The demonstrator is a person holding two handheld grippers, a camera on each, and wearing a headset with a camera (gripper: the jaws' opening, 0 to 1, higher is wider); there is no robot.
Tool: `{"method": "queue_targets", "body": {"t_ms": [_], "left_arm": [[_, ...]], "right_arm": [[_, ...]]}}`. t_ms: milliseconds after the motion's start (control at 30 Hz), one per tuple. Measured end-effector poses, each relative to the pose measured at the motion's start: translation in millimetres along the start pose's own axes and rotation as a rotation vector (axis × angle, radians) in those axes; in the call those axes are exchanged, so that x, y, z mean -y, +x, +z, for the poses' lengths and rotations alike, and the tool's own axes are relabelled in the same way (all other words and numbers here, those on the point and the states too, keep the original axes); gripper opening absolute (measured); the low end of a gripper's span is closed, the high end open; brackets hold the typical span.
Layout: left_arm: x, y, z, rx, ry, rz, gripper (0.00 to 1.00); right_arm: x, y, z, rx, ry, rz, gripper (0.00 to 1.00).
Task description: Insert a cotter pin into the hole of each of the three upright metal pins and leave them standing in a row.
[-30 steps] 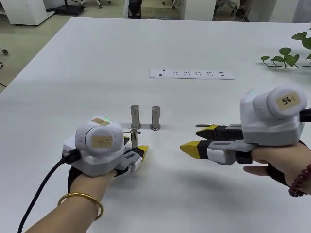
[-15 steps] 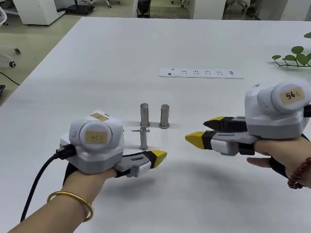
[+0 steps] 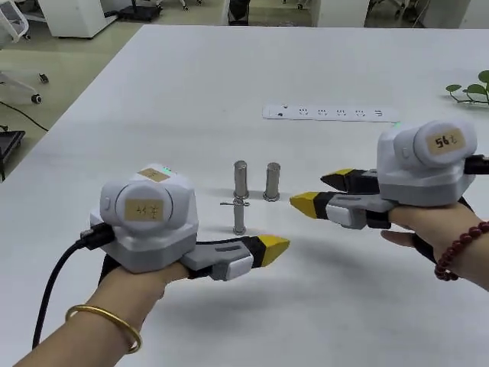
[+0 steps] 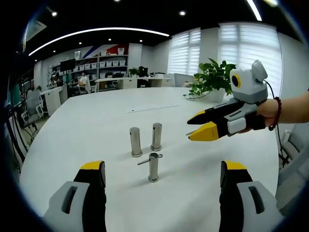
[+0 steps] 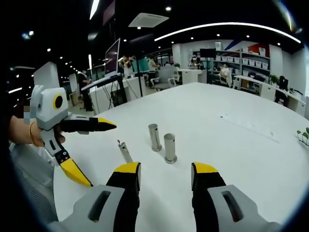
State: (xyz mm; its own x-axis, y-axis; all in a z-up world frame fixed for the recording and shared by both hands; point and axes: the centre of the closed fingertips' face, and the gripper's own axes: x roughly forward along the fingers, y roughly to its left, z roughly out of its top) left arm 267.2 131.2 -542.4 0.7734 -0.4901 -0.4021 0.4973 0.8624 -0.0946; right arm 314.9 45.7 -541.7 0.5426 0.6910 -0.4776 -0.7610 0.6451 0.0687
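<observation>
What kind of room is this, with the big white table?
Most likely an open-plan office or lab workspace. The long white table carries a power strip, a wheeled office chair stands beside it, and shelves of boxes line the far wall.

Open-plan office under a curved LED ceiling strip (image 4: 96,33) and recessed spots: a long white worktable (image 3: 153,115) w/ a white power strip (image 3: 330,113) lying flat on it and a leafy green plant (image 4: 212,77) at one edge. Bkgd: bright windows (image 4: 236,46) w/ slatted blinds, storage shelves (image 4: 94,65) along the far wall, an office chair (image 3: 14,23) and white cabinet (image 3: 76,14) on a pale floor (image 3: 69,65). Ceiling vent (image 5: 147,19) overhead.
</observation>
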Motion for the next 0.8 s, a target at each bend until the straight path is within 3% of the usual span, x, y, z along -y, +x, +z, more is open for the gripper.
{"method": "queue_targets", "body": {"t_ms": [233,400,800], "left_arm": [[3.9,-10.2,0.9,-0.023,0.041,0.01,0.99],[7.4,-15.9,7.8,0.008,0.059,0.004,0.99],[6.1,-25.2,13.0,0.029,0.063,-0.008,0.99]], "right_arm": [[2.1,17.0,4.7,0.005,0.003,-0.002,0.35],[4.2,32.7,6.3,0.012,0.027,-0.002,0.33],[13.2,60.9,4.2,0.024,0.071,-0.034,0.24]]}}
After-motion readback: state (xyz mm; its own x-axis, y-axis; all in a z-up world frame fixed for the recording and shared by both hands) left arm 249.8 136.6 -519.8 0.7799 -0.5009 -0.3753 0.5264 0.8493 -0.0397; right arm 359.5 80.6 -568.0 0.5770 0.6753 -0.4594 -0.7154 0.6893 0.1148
